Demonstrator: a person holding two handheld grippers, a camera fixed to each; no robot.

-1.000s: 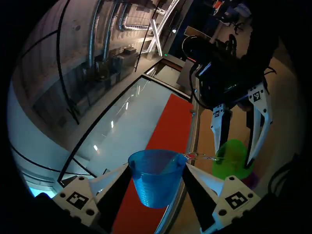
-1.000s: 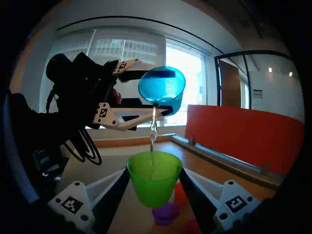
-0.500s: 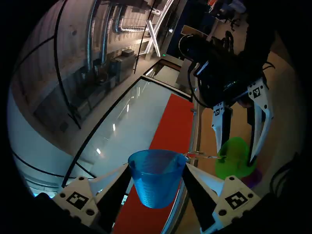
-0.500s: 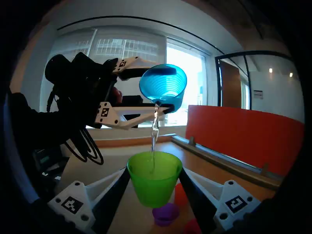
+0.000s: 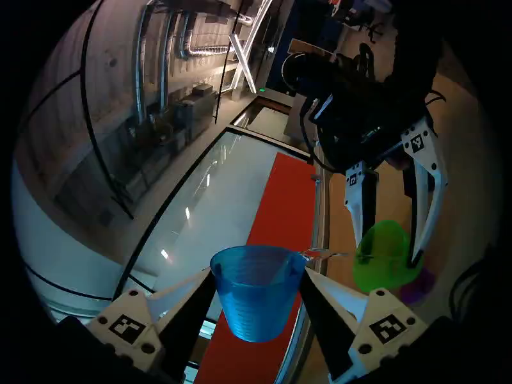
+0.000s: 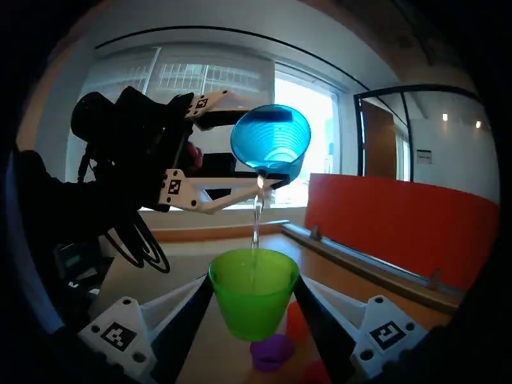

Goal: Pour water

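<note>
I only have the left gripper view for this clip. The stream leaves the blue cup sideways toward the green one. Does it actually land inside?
Observer: Yes. In the right gripper view the water drops from the blue cup straight into the open mouth of the green cup.
Reviewer: I see a bit of purple under the green cup. Is anything else there?
Observer: The purple piece has an orange piece and a red piece next to it, low on the wooden table.
</note>
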